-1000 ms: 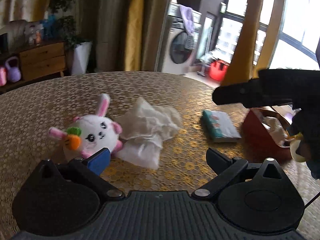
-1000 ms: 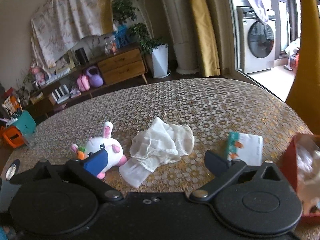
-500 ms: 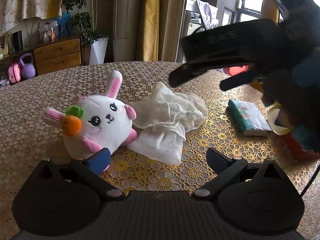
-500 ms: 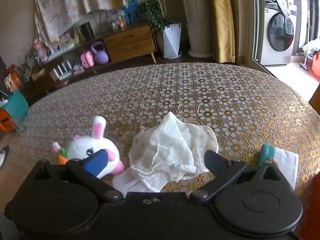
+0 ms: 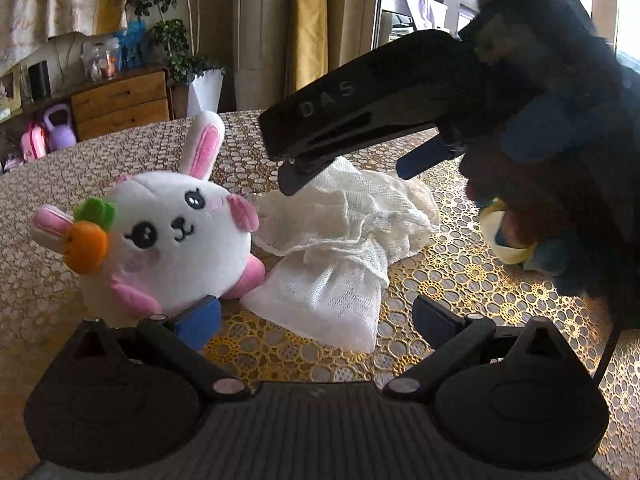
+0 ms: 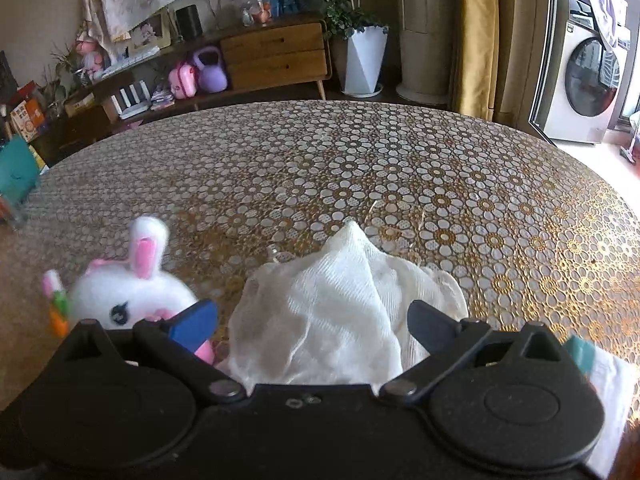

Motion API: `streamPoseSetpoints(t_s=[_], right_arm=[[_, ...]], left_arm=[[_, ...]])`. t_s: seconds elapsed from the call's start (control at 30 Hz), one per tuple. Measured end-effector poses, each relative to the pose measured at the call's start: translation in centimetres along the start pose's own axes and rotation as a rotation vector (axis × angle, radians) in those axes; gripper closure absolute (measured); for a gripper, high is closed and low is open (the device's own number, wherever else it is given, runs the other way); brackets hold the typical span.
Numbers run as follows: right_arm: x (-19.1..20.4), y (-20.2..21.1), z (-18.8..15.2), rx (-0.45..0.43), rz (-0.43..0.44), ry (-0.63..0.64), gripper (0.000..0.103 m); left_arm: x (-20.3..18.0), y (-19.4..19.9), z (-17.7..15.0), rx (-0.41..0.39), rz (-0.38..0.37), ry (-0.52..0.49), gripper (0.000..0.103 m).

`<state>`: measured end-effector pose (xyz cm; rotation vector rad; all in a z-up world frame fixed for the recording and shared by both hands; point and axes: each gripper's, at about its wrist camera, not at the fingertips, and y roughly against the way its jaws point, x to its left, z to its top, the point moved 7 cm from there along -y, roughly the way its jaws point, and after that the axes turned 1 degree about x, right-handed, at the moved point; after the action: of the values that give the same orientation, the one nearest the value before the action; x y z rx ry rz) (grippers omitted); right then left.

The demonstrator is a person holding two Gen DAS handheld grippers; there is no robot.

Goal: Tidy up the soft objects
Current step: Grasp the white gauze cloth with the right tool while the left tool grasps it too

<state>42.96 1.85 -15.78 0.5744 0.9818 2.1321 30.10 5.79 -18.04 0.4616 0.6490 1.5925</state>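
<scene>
A white plush bunny (image 5: 168, 236) with pink ears and an orange carrot sits on the patterned table (image 5: 460, 276). A crumpled white mesh cloth (image 5: 340, 248) lies right of it, touching its side. My left gripper (image 5: 316, 320) is open and empty, low at the near edge of bunny and cloth. My right gripper (image 6: 312, 320) is open, just above the cloth (image 6: 340, 312), which lies between its fingers; the bunny (image 6: 120, 300) is to its left. In the left wrist view the right gripper (image 5: 344, 168) hangs over the cloth's far side.
A tissue pack (image 6: 600, 364) lies on the table at the right edge of the right wrist view. Beyond the table stand a wooden sideboard (image 6: 272, 52), a white plant pot (image 6: 364, 64) and a washing machine (image 6: 588, 76).
Both grippers moved closer to the bunny and cloth. My right gripper came down over the cloth, which now sits between its open fingers. The bunny and cloth have not shifted.
</scene>
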Motion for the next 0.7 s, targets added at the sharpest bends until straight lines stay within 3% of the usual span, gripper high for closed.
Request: streamPoseSetpoints(t_s=[0.2,0.4,0.5,0.53,0.6,0.63,0.7], right_arm=[[-0.7,-2.2,0.1,0.019,-0.001,-0.039,0.004],[-1.5,-2.6,-0.4,0.011,-0.003,-0.059,0.023],[-1.9,-2.3,-0.7,0.016,0.015,-0.063,0.042],[-2.0,-2.2,-0.8,0.015,0.024,-0.067,0.048],[-2.2,-1.9,-0.9,0.010,0.028,-0.071,0.056],[-2.3,-1.8,-1.0,0.011,0.030,-0.072,0.062],[-2.6,-1.5,-1.1,-0.001,0.025,-0.077,0.066]], left_arm=[[-0.2,-1.1,0.2,-0.004,0.012,0.002,0.001],[-0.7,-1.7,0.3,-0.011,0.022,0.005,0.001],[-0.9,-1.6,0.3,-0.013,0.010,0.014,0.003],[-1.0,-1.6,0.4,-0.013,0.011,0.021,0.005],[-0.8,-1.6,0.4,-0.003,0.030,0.035,0.028],[-0.7,-1.7,0.3,0.001,0.040,0.043,0.031],[-0.5,-1.4,0.3,0.002,0.043,0.061,0.037]])
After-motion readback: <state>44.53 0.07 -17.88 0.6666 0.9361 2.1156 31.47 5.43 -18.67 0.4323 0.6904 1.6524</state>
